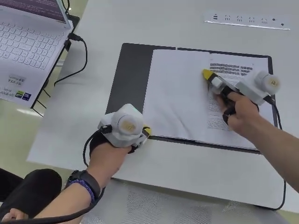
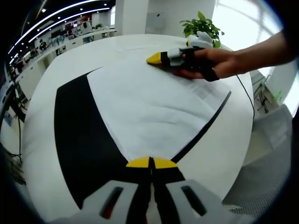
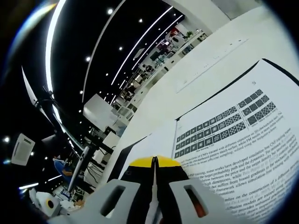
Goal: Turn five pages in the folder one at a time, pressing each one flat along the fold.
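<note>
- Folder [image 1: 131, 74]: lay open on the white table [image 1: 187, 28], black inside cover exposed at left.
- Turned page [image 1: 177, 93]: blank side up, spread leftward from the fold, slightly bowed.
- Printed page [image 1: 233, 70]: lay on the right half, text and a checkered grid uppermost.
- Right gripper [image 1: 207, 73]: jaws clenched together, yellow tips pressed on paper at the fold, toward the far edge.
- Left gripper [image 1: 145, 131]: jaws closed tip to tip at the folder's near edge, beside the turned page's corner; could not tell whether paper was pinched.
- Laptop [image 1: 28, 42] and power strip [image 1: 247, 20]: well apart from the folder.
</note>
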Demonstrator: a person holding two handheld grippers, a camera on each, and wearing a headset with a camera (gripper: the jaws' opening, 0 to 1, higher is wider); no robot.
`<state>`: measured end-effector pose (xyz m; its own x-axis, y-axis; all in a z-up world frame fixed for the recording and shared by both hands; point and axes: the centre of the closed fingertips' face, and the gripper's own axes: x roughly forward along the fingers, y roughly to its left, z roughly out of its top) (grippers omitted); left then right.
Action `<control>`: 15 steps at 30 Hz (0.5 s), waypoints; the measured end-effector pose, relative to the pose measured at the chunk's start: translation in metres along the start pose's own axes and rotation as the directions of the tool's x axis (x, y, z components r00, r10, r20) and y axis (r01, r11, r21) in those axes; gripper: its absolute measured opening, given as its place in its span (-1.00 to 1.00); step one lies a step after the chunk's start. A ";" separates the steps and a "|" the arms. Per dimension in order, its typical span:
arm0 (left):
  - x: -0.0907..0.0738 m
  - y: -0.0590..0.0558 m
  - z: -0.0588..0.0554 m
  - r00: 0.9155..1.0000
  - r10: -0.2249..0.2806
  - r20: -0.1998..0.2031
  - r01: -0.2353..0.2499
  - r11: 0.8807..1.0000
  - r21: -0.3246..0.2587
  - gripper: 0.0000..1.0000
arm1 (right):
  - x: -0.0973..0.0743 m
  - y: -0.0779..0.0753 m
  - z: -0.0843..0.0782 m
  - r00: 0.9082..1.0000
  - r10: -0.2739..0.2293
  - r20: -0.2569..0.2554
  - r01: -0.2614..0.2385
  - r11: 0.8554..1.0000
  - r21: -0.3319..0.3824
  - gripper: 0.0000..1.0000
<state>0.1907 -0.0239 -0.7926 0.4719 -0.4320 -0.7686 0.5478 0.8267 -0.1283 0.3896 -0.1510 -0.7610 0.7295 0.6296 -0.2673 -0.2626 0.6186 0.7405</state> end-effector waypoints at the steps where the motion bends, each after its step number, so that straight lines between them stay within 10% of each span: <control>1: 0.000 0.000 0.000 1.000 0.000 0.000 0.000 1.000 -0.001 -1.00 | 0.001 -0.001 0.002 1.000 -0.002 0.008 0.002 1.000 0.003 -1.00; 15: 0.001 0.001 0.000 1.000 0.002 0.015 -0.002 1.000 -0.009 -1.00 | 0.016 -0.012 0.017 0.998 -0.025 0.052 0.022 0.998 0.064 -1.00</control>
<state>0.1917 -0.0239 -0.7932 0.4833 -0.4351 -0.7597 0.5403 0.8310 -0.1322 0.4153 -0.1568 -0.7634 0.7678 0.5884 -0.2535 -0.2055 0.6010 0.7724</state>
